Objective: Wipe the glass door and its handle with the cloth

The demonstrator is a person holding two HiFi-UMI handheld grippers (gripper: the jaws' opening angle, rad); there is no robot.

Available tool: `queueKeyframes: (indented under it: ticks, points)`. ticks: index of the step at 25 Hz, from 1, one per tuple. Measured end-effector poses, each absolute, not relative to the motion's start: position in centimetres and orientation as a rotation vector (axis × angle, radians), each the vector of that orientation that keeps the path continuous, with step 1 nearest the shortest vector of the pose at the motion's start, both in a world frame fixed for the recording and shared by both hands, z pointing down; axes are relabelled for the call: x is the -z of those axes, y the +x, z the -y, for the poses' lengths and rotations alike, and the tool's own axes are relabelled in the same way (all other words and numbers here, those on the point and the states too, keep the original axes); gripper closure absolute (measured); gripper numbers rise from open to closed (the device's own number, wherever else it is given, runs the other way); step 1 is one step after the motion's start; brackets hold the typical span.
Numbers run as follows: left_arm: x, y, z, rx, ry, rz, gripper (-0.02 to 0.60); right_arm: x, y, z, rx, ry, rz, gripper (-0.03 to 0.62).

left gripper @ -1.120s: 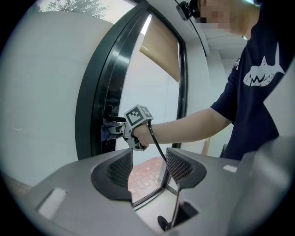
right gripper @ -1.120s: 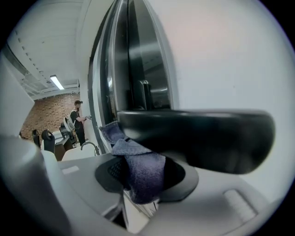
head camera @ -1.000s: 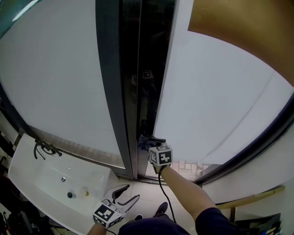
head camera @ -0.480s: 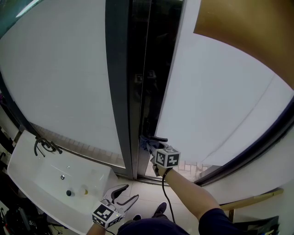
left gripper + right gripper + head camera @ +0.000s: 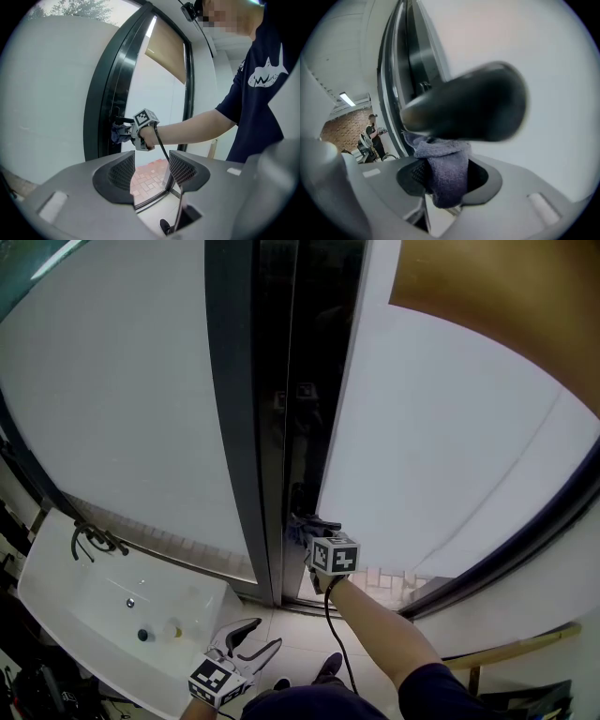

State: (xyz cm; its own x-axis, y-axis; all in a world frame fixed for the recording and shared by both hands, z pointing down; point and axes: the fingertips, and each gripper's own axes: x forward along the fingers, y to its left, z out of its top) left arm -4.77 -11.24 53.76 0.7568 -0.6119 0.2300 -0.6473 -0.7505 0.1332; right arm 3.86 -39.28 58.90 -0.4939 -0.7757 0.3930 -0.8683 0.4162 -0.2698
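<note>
The right claw (image 5: pixel 306 531) has edged slightly up and left along the door's edge since half a second ago, while the left claw (image 5: pixel 251 641) stays low near the person's body. The right claw is clamped on the purple-grey cloth (image 5: pixel 440 161), which bunches up out of the jaws and presses against the underside of the black handle (image 5: pixel 464 110). In the head view the cloth (image 5: pixel 297 532) sits just ahead of the claw's marker cube (image 5: pixel 333 556), against the handle (image 5: pixel 319 521) at the dark edge of the frosted glass door (image 5: pixel 450 456). The left claw (image 5: pixel 151 171) hangs with jaws apart and nothing between them, well apart from the door. A white graphic on the person's dark shirt (image 5: pixel 262 77) carries lettering too small to read.
</note>
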Motion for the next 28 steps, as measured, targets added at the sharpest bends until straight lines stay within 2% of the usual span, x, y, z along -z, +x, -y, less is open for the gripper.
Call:
queueKeyframes:
  ticks: [6, 11, 18, 28]
  points:
    - [-53.9, -4.8, 11.6, -0.250, 2.746, 1.004, 0.357, -65.4, 8.8, 38.3, -0.851, 1.510, 2.325, 0.442]
    - [-54.0, -4.8, 11.7, -0.255, 2.734, 0.997, 0.357, -67.9, 7.5, 36.5, -0.877, 1.400, 2.343, 0.442]
    - [-54.2, -5.1, 11.7, -0.283, 2.728, 1.010, 0.357, -66.2, 1.2, 37.7, -0.847, 1.238, 2.466, 0.442]
    - [-55.0, -6.1, 11.4, -0.316, 2.694, 1.033, 0.359, -64.0, 3.0, 39.6, -1.000, 1.408, 2.571, 0.444]
